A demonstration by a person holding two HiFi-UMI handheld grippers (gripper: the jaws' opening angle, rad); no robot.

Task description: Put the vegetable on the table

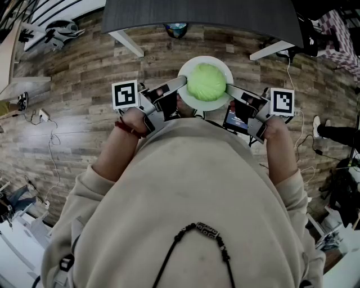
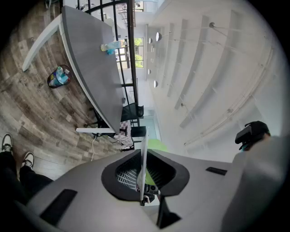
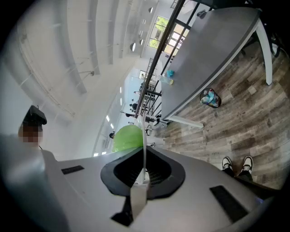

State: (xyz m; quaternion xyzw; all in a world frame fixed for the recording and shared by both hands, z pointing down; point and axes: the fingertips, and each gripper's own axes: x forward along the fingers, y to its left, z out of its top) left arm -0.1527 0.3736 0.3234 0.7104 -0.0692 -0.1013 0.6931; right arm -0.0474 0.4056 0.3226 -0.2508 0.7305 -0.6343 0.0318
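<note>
A round green cabbage [image 1: 206, 82] rests on a white plate [image 1: 192, 105] that I carry in front of my chest, above the wooden floor. My left gripper [image 1: 181, 84] is shut on the plate's left rim, and my right gripper [image 1: 230, 89] is shut on its right rim. In the left gripper view the plate [image 2: 144, 156] shows edge-on between the jaws of that gripper [image 2: 143, 179], with the cabbage [image 2: 157, 145] just behind. In the right gripper view the plate's edge [image 3: 144, 142] runs through my right gripper [image 3: 144, 174], and the cabbage [image 3: 126, 138] bulges at its left.
A dark grey table [image 1: 197, 14] with white legs stands just ahead, and it is also in the gripper views [image 2: 90, 68] [image 3: 213, 59]. Bottles [image 2: 111, 46] stand on it. A small bin [image 1: 176, 29] sits on the floor under it. Cables and clutter lie along both sides.
</note>
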